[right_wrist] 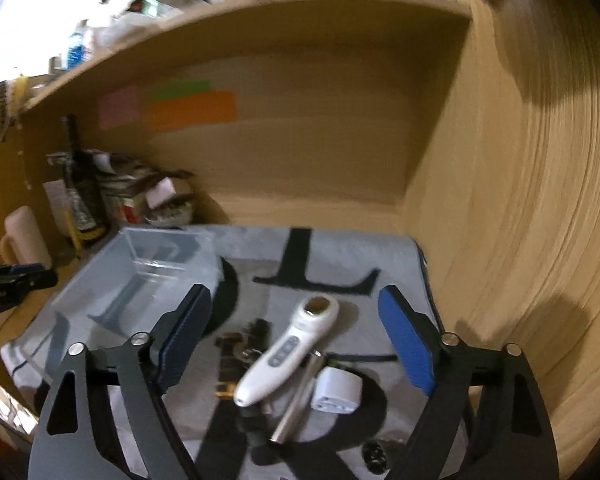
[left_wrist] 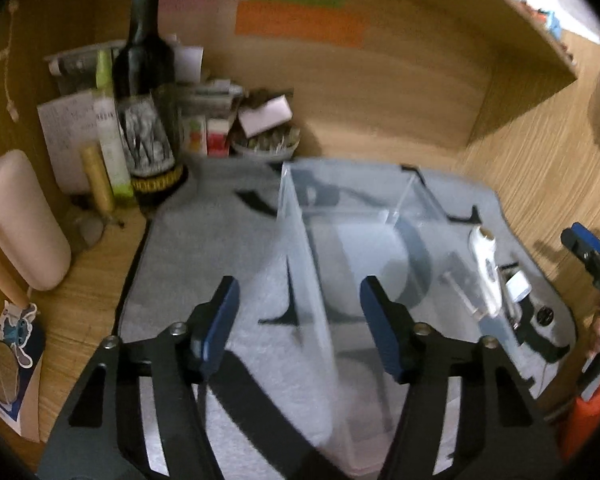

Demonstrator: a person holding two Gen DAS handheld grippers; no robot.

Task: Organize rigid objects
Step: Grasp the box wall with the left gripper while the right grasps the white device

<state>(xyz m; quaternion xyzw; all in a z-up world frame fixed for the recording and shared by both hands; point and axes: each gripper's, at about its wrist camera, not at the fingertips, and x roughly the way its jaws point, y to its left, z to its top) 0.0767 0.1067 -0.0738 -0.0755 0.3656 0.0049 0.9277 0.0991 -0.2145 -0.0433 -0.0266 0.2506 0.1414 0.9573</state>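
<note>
A clear plastic box [left_wrist: 340,216] [right_wrist: 140,280] stands empty on a grey mat [left_wrist: 204,240] [right_wrist: 340,256] with black letters. My left gripper [left_wrist: 300,312] is open and hovers over the box's near left wall, which runs between the fingers untouched. Right of the box lies a small heap: a white handheld device [right_wrist: 284,356] [left_wrist: 486,268], a white charger cube [right_wrist: 336,394], a metal tube [right_wrist: 300,396] and a dark strap [right_wrist: 230,364]. My right gripper [right_wrist: 298,336] is open above the white device, its blue pads well apart from it.
A dark wine bottle [left_wrist: 144,80], a pink mug [left_wrist: 20,220], papers and a bowl of clutter [left_wrist: 266,142] crowd the back left corner. A wooden side wall [right_wrist: 500,200] rises just right of the mat. Coloured sticky notes [left_wrist: 300,20] hang on the back panel.
</note>
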